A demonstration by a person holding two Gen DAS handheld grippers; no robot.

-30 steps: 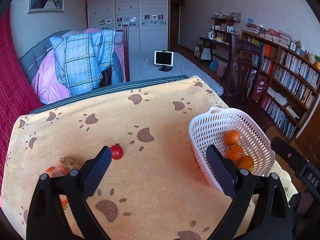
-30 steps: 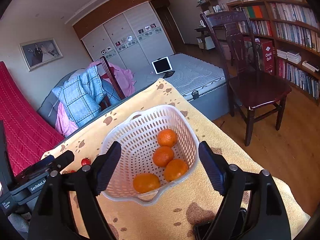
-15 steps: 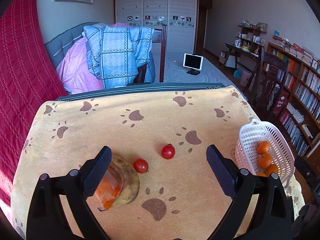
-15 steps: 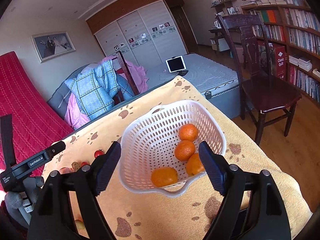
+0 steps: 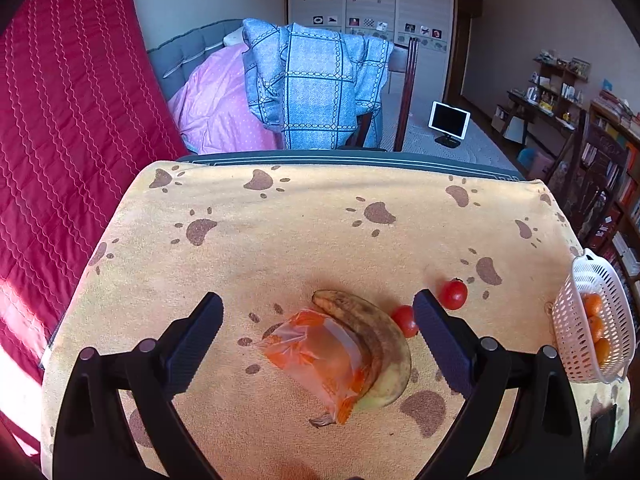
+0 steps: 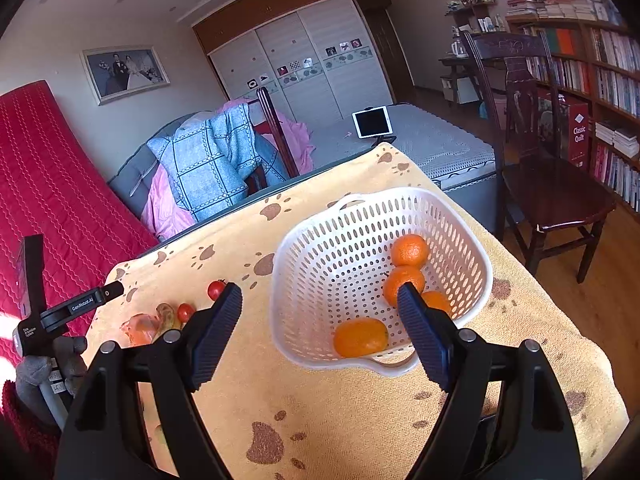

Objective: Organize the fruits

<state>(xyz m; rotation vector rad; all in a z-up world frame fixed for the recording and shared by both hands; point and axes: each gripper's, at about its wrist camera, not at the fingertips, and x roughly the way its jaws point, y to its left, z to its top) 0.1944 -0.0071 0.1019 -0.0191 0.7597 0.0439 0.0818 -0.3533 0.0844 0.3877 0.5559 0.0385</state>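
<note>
A brown-spotted banana (image 5: 382, 340) lies on the paw-print cloth (image 5: 280, 248) with an orange plastic bag (image 5: 320, 354) partly over it. Two small tomatoes (image 5: 453, 294) (image 5: 405, 320) rest to its right. My left gripper (image 5: 318, 334) hovers open above the bag and banana, nothing between its fingers. The white perforated basket (image 6: 320, 240) holds several oranges (image 6: 409, 249). My right gripper (image 6: 320, 316) stands open over the basket's near rim, empty. The banana (image 6: 168, 314), the bag (image 6: 138, 328) and a tomato (image 6: 216, 289) show at the left of the right wrist view.
A wooden chair (image 5: 404, 92) draped with a blue checked blanket (image 5: 316, 84) stands behind the table. A red quilted cover (image 5: 68, 140) hangs at the left. Another wooden chair (image 6: 540, 152) and bookshelves (image 6: 600, 80) stand to the right. A tablet (image 6: 371, 121) sits on the bed.
My left gripper swung left across the table, from beside the basket to over the banana and bag. The right gripper shifted a little, so the basket now sits further right in its view.
</note>
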